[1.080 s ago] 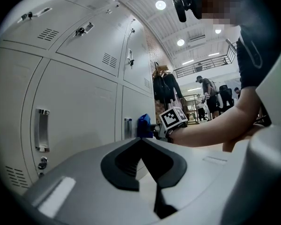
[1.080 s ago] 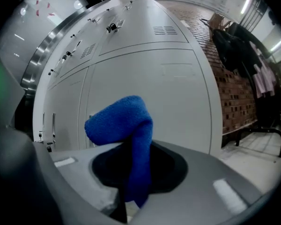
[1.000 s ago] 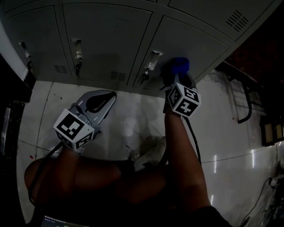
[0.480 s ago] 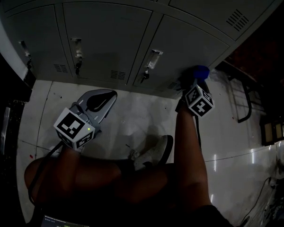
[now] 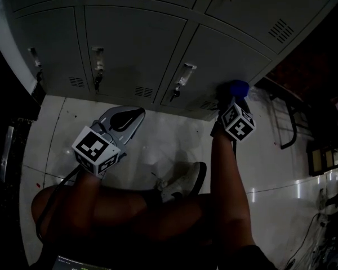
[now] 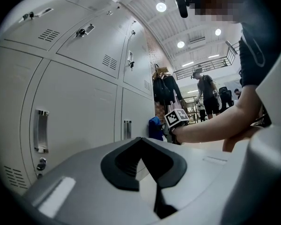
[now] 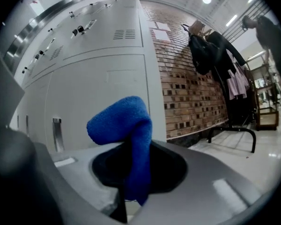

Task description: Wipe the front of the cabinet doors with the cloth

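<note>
**Blue cloth down at the corner of the end locker door**

Head view: grey cabinet doors [image 5: 129,44] fill the top half, with shiny white floor [image 5: 158,142] below them. The right hand-held gripper [image 5: 234,97] is out around 2 o'clock from centre, clamped on a blue cloth [image 5: 237,86]. The cloth sits at the bottom right corner of the last door, just beside the little vent slots. It looks pressed on the door, but I can't swear to contact. The left hand-held gripper [image 5: 121,121] hangs at about 9 o'clock over the floor, apart from the doors and pointing at them. A shoe [image 5: 184,180] pokes out at 5 o'clock. A black metal frame [image 5: 292,122] stands at 3 o'clock, near the cloth's end of the cabinet.

Left gripper view: its jaws are closed with nothing in them. A door handle [image 6: 41,130] sits at 9 o'clock. Far down the row you can see the other gripper's marker cube [image 6: 177,117] with the cloth by the end door. Behind that is a coat rack [image 6: 165,86] with jackets on it, and a person [image 6: 205,95] stands further off.

Right gripper view: the cloth is pinched between the jaws. Its folded top flops toward 10 o'clock and blocks part of the door behind it. A brick wall [image 7: 192,93] runs off at 3 o'clock beside the cabinet, and hanging clothes show at 1 o'clock.
</note>
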